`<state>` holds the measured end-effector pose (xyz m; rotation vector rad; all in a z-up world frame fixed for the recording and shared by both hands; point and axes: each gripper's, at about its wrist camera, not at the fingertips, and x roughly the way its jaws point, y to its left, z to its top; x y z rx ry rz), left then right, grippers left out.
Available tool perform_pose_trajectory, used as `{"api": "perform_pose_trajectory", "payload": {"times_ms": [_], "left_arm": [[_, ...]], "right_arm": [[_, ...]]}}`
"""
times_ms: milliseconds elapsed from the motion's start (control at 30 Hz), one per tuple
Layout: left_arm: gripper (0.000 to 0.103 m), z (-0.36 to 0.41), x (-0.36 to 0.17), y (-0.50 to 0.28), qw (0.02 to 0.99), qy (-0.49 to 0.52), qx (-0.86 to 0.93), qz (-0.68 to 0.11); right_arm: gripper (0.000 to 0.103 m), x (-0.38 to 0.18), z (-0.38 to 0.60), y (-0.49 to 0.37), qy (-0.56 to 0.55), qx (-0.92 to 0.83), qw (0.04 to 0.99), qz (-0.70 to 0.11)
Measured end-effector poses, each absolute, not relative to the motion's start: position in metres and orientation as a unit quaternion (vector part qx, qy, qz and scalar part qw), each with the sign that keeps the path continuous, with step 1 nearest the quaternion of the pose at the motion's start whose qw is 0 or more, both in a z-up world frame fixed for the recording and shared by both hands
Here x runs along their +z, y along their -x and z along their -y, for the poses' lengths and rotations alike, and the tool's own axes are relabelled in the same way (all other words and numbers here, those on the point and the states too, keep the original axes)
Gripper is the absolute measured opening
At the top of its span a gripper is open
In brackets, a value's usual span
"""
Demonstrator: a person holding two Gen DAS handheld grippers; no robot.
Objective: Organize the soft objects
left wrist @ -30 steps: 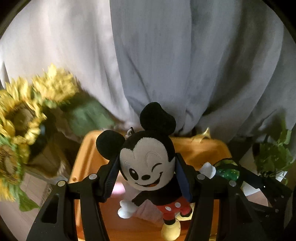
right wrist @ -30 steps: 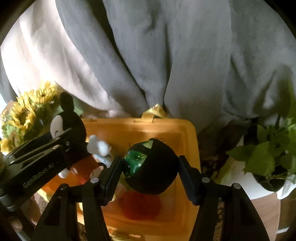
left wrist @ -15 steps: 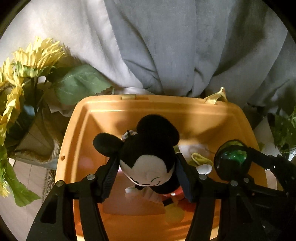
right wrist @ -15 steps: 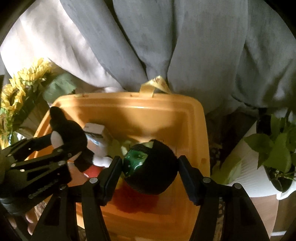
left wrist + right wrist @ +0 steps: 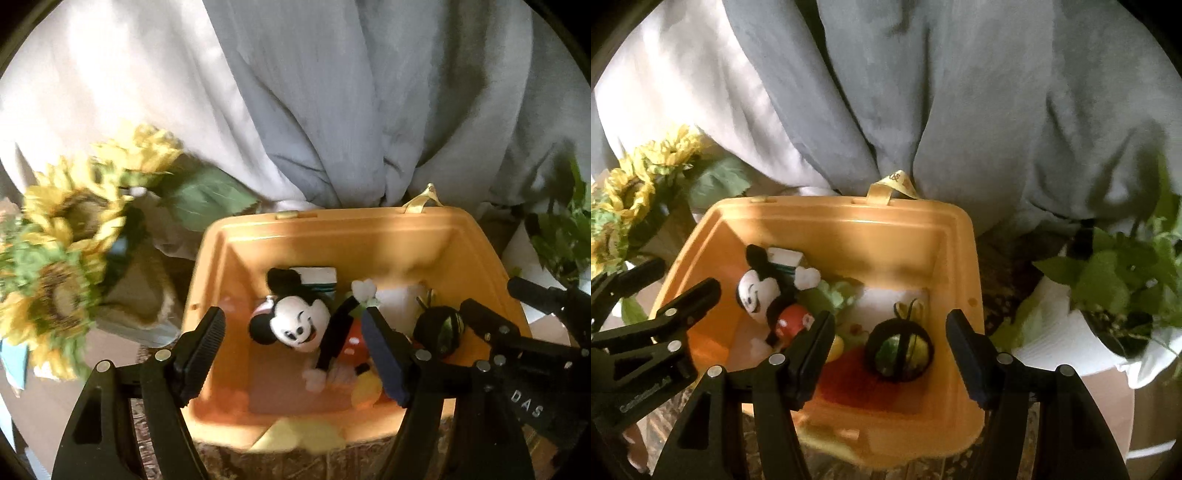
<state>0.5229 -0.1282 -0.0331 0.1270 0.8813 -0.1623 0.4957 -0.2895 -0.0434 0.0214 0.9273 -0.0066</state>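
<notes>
**A:** What's around you right now?

**B:** You're standing over an orange plastic bin (image 5: pixel 956 236) with a yellow strap (image 5: pixel 894 186) looped at its far rim. Grey curtains (image 5: pixel 332 110) hang behind it and bunch up just past that rim. To your left there's a bunch of sunflowers (image 5: pixel 70 236); to your right, a leafy green potted plant (image 5: pixel 1119 280). The bin rests on a dark, coarse, woven-looking surface; I can't tell exactly what it is.

**A:** And the left gripper?

**B:** Your left gripper (image 5: pixel 293 354) has just been opening, and its jaws now stand wide, gripping nothing. The Mickey Mouse plush (image 5: pixel 295 325) lies below them inside the bin, on its back, face up, one arm raised toward the far wall. It's near the bin's left side, its ear against a white box with green stripes (image 5: pixel 786 260). The pads don't touch it.

**A:** The right one?

**B:** Your right gripper (image 5: pixel 890 354) is parted too, with both pads clear of the toy. The black ball-shaped soft toy with green and yellow patches (image 5: pixel 899 349) sits on the bin floor between and beneath the jaws, right of Mickey. There's a red patch on the floor beside it, and a white item just beyond.

**A:** So both toys are in the bin?

**B:** Yes, both lie in it, side by side, free of your grippers.
</notes>
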Motion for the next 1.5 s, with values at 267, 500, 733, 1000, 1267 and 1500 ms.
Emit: {"api": "perform_pose_trajectory", "payload": {"times_ms": [267,500,733,1000,1267,1500], "left_arm": [[0.084,0.106,-0.008,-0.473,0.921,-0.086,-0.058,-0.375],[0.09,0.08,0.016,-0.409,0.941,-0.093,-0.065,-0.318],[0.095,0.056,0.024,-0.349,0.953,-0.077,-0.082,-0.283],[0.099,0.039,0.03,-0.278,0.962,-0.065,-0.098,-0.245],[0.103,0.035,0.035,-0.212,0.966,-0.039,-0.115,-0.226],[0.103,0.033,0.036,-0.154,0.97,-0.033,-0.108,-0.217]], "right_arm": [[0.07,-0.014,0.269,-0.435,-0.017,-0.025,0.913,-0.406],[0.073,0.008,0.246,-0.376,-0.015,-0.048,0.93,-0.364],[0.073,0.021,0.225,-0.311,-0.019,-0.069,0.946,-0.315],[0.073,0.034,0.215,-0.235,-0.02,-0.085,0.958,-0.273],[0.083,0.043,0.215,-0.164,-0.016,-0.095,0.964,-0.247],[0.088,0.044,0.216,-0.11,-0.028,-0.092,0.964,-0.246]]}}
